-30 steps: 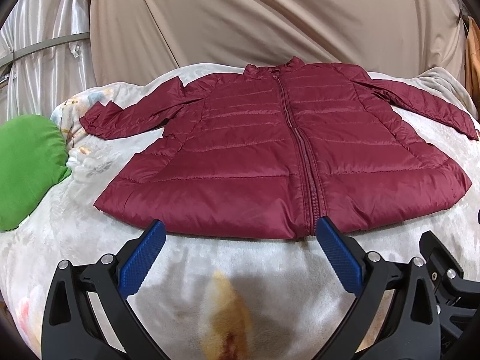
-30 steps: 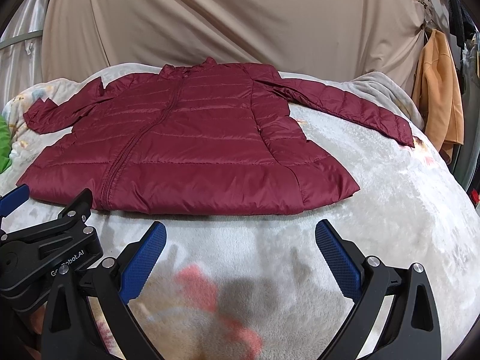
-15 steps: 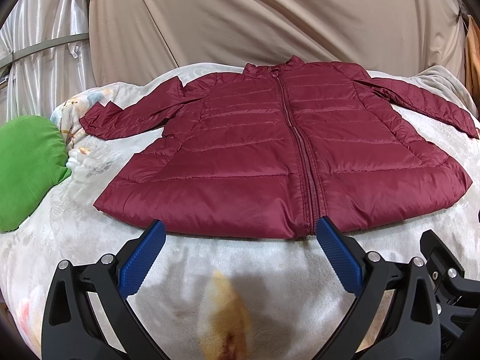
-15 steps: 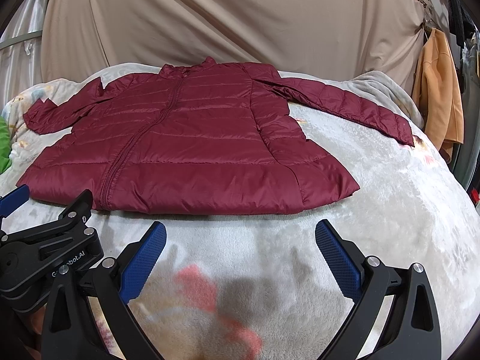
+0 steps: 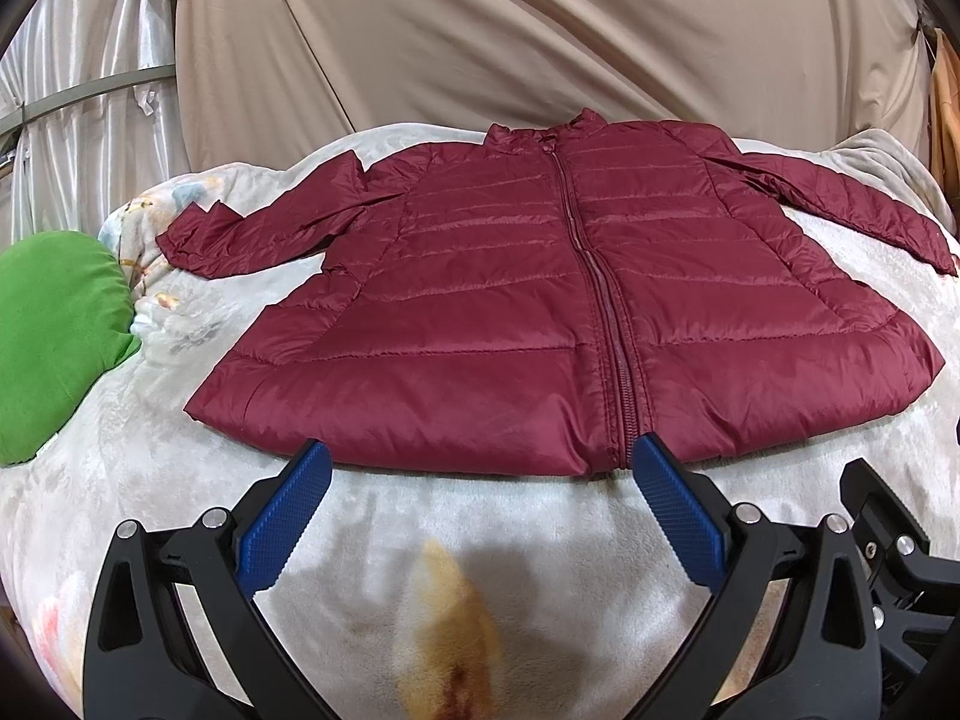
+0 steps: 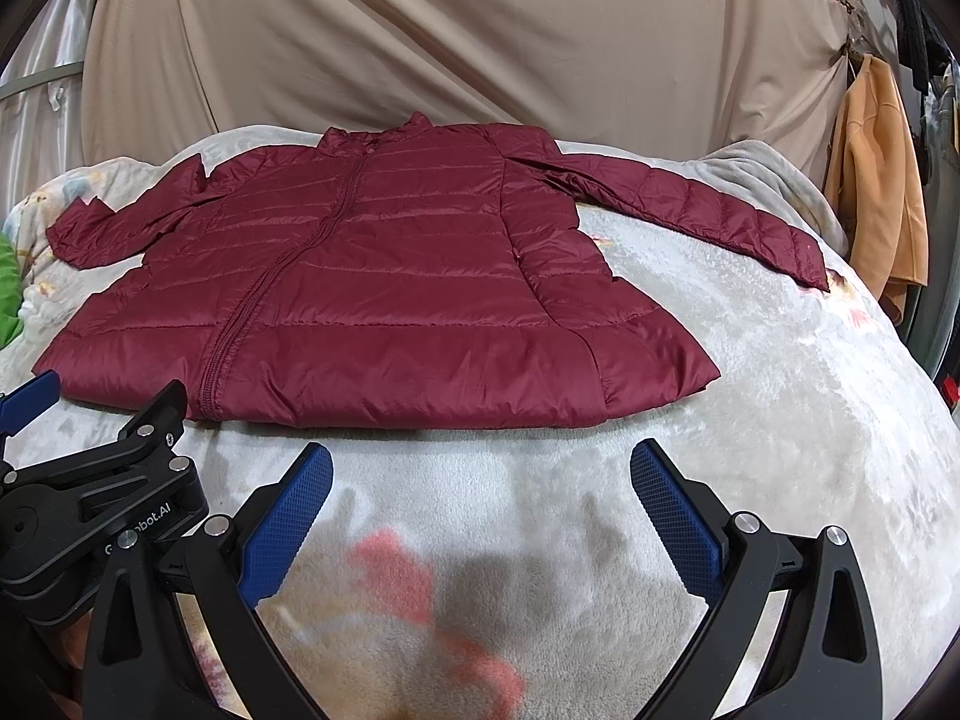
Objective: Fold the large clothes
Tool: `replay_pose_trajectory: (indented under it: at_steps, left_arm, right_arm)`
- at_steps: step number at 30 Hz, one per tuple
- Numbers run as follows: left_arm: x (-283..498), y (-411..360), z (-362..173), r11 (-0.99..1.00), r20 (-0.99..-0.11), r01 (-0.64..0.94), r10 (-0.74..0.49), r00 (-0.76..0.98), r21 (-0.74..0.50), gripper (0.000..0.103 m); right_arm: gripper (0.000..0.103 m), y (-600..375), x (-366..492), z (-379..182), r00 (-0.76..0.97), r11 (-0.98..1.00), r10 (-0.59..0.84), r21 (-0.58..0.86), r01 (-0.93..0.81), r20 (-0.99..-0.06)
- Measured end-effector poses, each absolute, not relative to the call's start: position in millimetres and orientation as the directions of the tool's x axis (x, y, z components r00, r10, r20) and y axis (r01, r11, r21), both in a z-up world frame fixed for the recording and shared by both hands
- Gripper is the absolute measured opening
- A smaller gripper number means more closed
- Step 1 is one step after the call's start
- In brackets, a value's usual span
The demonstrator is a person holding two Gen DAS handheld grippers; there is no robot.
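Maroon puffer jacket [image 5: 540, 312] lies flat, zipped, front up on pale blanket [image 5: 372, 516], sleeves spread; nothing folded yet. Left sleeve [image 5: 264, 234] runs toward green cushion [image 5: 54, 330] at far left. Left gripper [image 5: 480, 480] released, jaws spread, just near of the hem, holding nothing. Right gripper [image 6: 480, 480] likewise released and empty, near of hem. Right sleeve [image 6: 708, 210] angles far right. Likely best: pinch each cuff, not the slippery padding, and fold sleeves in across the chest first.

Bed covered by pale plush blanket [image 5: 108, 480] with faded floral print. Maroon quilted jacket [image 5: 510, 324] lay flat on it, zipped, front up, sleeves spread outward. Green cushion [image 5: 54, 330] rested at blanket's left edge
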State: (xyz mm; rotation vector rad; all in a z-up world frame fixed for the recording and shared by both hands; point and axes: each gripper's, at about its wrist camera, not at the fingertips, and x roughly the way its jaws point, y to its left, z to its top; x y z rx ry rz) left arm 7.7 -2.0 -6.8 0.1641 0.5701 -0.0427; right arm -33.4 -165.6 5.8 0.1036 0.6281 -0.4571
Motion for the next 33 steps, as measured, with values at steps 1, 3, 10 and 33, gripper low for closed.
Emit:
replay_pose_trajectory:
  at_steps: [1,3,10,33]
  left_arm:
    - [7.7,-2.1,-6.8,0.986,-0.541,0.085,0.005,0.841,0.143,0.098]
    - [7.5,-2.2,-6.8,0.986,-0.541,0.085,0.006,0.841,0.143,0.098]
    - [8.0,-2.7,-6.9,0.986,-0.542,0.085,0.007,0.840,0.144,0.098]
    - [9.9,-4.9,-16.0,0.988,-0.560,0.111,-0.030,0.828,0.112,0.098]
  right_arm:
    - [0.098,-165.6,-33.2,5.9,0.713,0.896,-0.380,-0.043,0.442,-0.589]
    - [0.098,-165.6,-33.1,6.0,0.713,0.896,-0.380,-0.043,0.443,-0.589]
    - [0.098,-164.5,-33.2,4.3,0.712,0.896,-0.380,-0.042,0.443,-0.590]
    - [0.098,-168.7,-31.8,-1.4,0.702,0.899,-0.355,-0.018,0.438,-0.617]
